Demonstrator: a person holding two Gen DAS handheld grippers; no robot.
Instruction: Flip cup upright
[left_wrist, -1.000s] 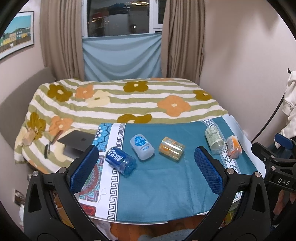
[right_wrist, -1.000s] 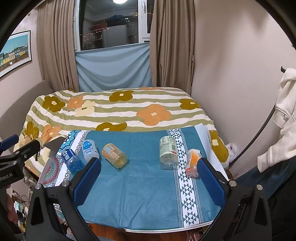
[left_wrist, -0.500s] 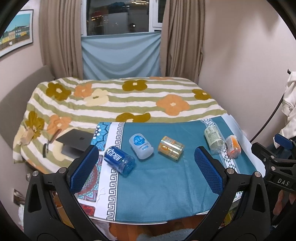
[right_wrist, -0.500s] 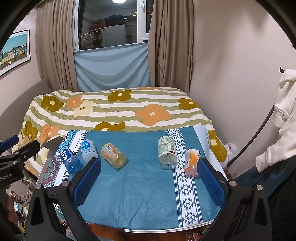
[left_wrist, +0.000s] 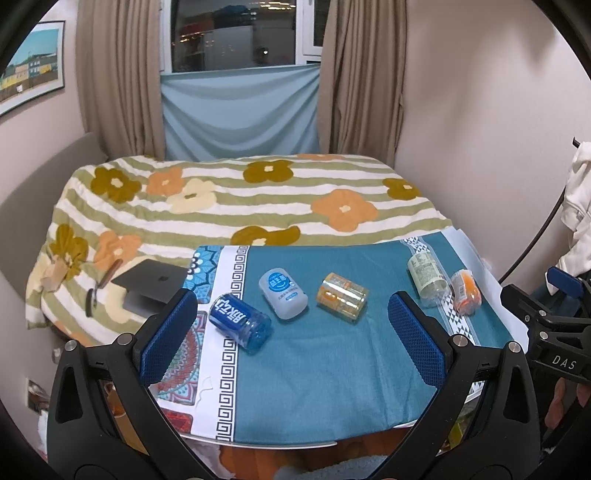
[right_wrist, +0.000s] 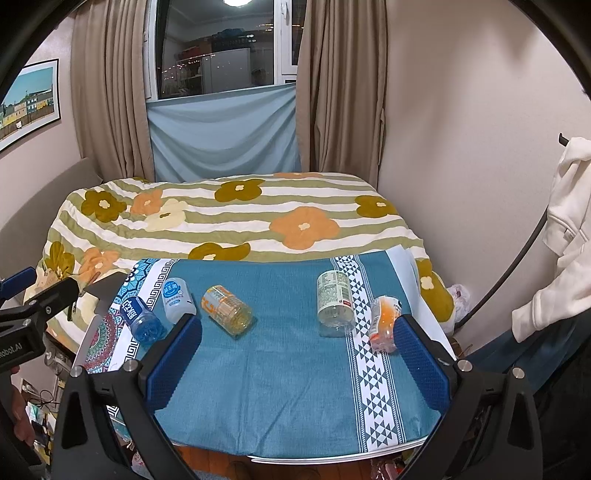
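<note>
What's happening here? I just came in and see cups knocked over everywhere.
A person holds a hand-held gripper in each hand over the table's teal cloth; the left hand-held gripper and the right hand-held gripper are both open and empty. Five cups lie on their sides: blue cup, white cup, amber cup, clear labelled cup and orange cup. None is upright yet.
</note>
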